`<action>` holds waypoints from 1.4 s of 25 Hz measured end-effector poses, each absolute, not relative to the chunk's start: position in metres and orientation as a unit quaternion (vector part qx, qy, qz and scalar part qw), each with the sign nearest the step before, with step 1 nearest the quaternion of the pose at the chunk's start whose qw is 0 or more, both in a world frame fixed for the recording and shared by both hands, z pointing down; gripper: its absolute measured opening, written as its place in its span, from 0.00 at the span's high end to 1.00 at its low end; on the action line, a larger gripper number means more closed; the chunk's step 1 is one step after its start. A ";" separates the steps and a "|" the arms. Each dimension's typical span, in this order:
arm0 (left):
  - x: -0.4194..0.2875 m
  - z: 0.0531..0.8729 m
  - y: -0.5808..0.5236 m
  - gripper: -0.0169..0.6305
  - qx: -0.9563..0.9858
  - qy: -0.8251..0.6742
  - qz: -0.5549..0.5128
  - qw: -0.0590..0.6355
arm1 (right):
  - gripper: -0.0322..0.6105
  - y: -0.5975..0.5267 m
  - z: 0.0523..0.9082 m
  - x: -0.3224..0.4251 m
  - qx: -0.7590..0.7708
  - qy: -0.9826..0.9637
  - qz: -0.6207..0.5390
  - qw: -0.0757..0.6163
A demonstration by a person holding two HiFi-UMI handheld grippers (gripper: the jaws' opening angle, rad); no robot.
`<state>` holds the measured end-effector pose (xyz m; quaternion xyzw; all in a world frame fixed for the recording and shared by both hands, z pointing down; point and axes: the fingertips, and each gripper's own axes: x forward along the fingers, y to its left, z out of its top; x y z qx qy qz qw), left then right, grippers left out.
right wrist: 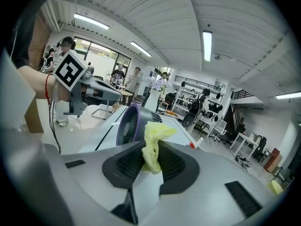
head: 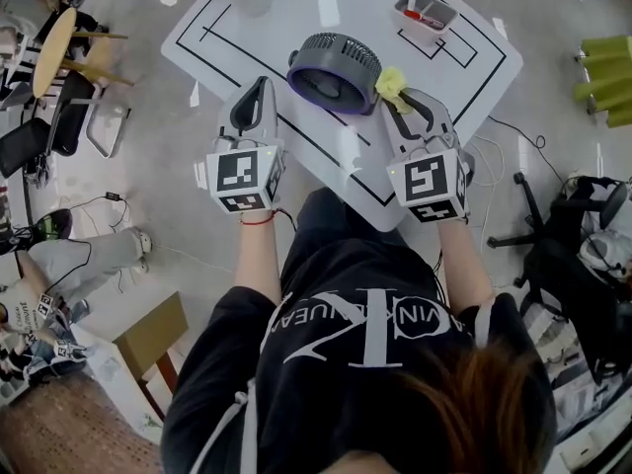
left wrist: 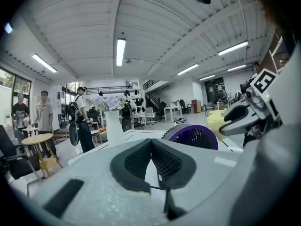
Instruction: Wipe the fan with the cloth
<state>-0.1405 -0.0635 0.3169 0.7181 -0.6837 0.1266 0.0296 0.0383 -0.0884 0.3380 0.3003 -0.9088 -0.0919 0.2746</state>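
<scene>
The right gripper's [right wrist: 151,147] fingers pinch a yellow cloth [right wrist: 153,138]. It is crumpled into a bunch that sticks up and forward past the fingertips. The left gripper's [left wrist: 151,144] fingers are pressed together at the tips with nothing between them.

The cloth's free end sits just beside the right-hand edge of the fan [head: 334,70]. I cannot tell whether it touches the housing. The fan is a short round drum standing on the white counter [head: 286,3], near the edge closest to the person. Its purple-rimmed grille face is turned toward the person's left. The left gripper view looks almost straight into this face, while the right gripper view sees it nearly edge-on. The dark grey vented housing points the other way, to the far right. The drum's short axis therefore runs across the counter from near left to far right, roughly level. In the head view the left gripper hangs near the fan's face but apart from it. The right gripper lies along the fan's other side, so the fan sits between the two.

Black lines mark the counter top. Well behind the fan, a small tray [head: 435,20] holds a red-capped marker [head: 422,14]. A white vase [left wrist: 113,127] of pale flowers stands on the counter's far left side.
</scene>
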 end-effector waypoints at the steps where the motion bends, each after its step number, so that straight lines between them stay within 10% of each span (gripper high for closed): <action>1: -0.140 0.316 -0.064 0.96 0.718 -0.683 0.127 0.028 | 0.82 -0.090 0.336 0.038 0.300 -0.910 -0.091 0.270; 15: -0.162 0.316 -0.103 0.96 0.739 -0.661 0.128 0.026 | 0.82 -0.110 0.284 -0.030 0.270 -0.923 -0.121 0.247; 35: -0.209 0.326 -0.163 0.96 0.779 -0.613 0.126 0.038 | 0.83 -0.130 0.305 -0.150 0.160 -0.879 -0.192 0.405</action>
